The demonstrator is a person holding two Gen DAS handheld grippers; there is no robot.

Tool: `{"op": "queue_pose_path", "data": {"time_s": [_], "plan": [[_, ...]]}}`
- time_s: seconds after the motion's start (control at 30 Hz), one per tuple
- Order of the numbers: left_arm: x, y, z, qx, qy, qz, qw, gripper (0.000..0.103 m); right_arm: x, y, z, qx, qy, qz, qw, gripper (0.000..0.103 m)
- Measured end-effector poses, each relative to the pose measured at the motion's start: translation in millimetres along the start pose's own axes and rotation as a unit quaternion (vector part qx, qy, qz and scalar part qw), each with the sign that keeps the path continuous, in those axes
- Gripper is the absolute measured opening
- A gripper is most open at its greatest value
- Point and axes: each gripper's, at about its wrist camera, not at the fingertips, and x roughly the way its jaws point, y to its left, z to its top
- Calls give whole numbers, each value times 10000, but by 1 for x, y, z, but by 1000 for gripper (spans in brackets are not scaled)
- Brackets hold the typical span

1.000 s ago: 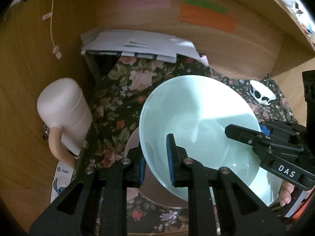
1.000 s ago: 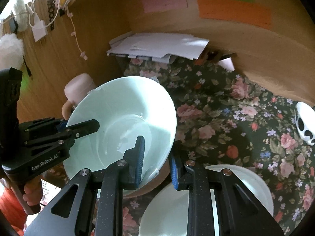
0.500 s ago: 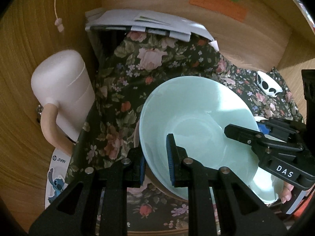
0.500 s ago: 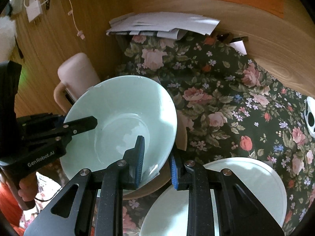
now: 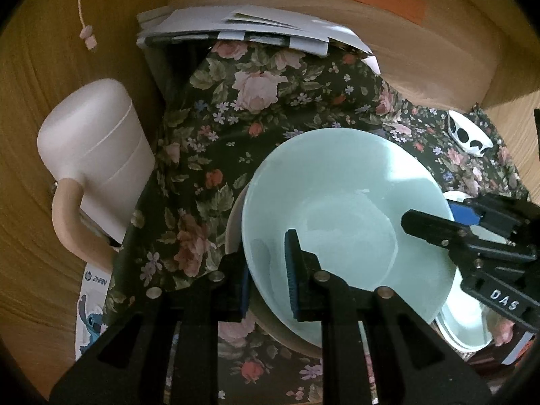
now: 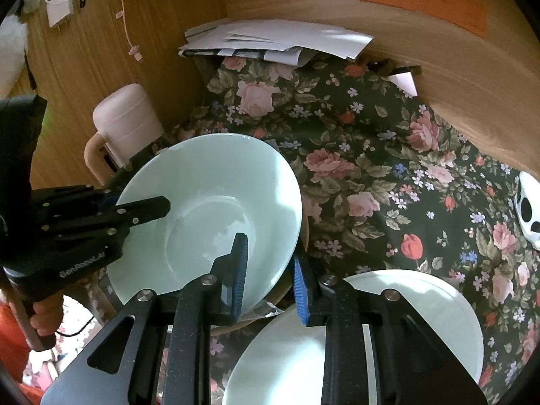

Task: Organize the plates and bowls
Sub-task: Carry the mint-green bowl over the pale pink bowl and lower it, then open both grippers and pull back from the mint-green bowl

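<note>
A pale green bowl (image 5: 347,222) (image 6: 209,216) is held from both sides over a beige plate (image 5: 280,330) (image 6: 233,329) on the floral cloth. My left gripper (image 5: 268,280) is shut on the bowl's near-left rim, one blue pad inside and one outside. My right gripper (image 6: 270,273) is shut on the opposite rim; it also shows in the left wrist view (image 5: 449,222). A second pale green bowl (image 6: 364,334) (image 5: 469,330) sits on the cloth under my right gripper.
A pink lidded mug (image 5: 91,155) (image 6: 125,125) stands at the left by the wooden wall. A stack of papers (image 5: 243,27) (image 6: 273,40) lies at the back. A small black-and-white dish (image 5: 467,135) (image 6: 530,209) sits at the right.
Both grippers have lowered the bowl toward the beige plate; the cloth and mug look closer now. The grips on the rim are unchanged.
</note>
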Motion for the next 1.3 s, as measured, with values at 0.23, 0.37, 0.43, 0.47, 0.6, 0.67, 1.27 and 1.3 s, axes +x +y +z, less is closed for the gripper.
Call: {"op": "queue_pose_path", "data": {"time_s": [0.23, 0.37, 0.43, 0.47, 0.6, 0.67, 1.27, 1.3], "plan": [[2, -4, -1, 86, -14, 121, 9999, 22, -7, 0, -1, -58, -122, -150, 9998, 28], [1, -10, 4, 236, -89, 194, 9995, 35, -8, -2, -3, -55, -103, -90, 9999, 28], [0, -13, 6, 295, -115, 290, 9991, 37, -8, -3, -5, -78, -100, -109, 9999, 28], [-2, -14, 7, 314, -158, 364, 9987, 39, -9, -4, -6, -77, -118, -112, 9998, 28], [-16, -16, 13, 345, -494, 506, 9969, 58, -18, -12, -6, 29, -255, -125, 9996, 31], [-25, -19, 16, 395, -641, 546, 9957, 63, -24, -16, -5, 88, -345, -110, 9993, 34], [-49, -92, 66, 548, -1088, -113, 9925, 89, -124, -127, 2, 878, -1421, -1456, 9751, 73], [-44, -98, 71, 549, -1013, -182, 9932, 89, -124, -127, 2, 878, -1421, -1456, 9751, 74]]}}
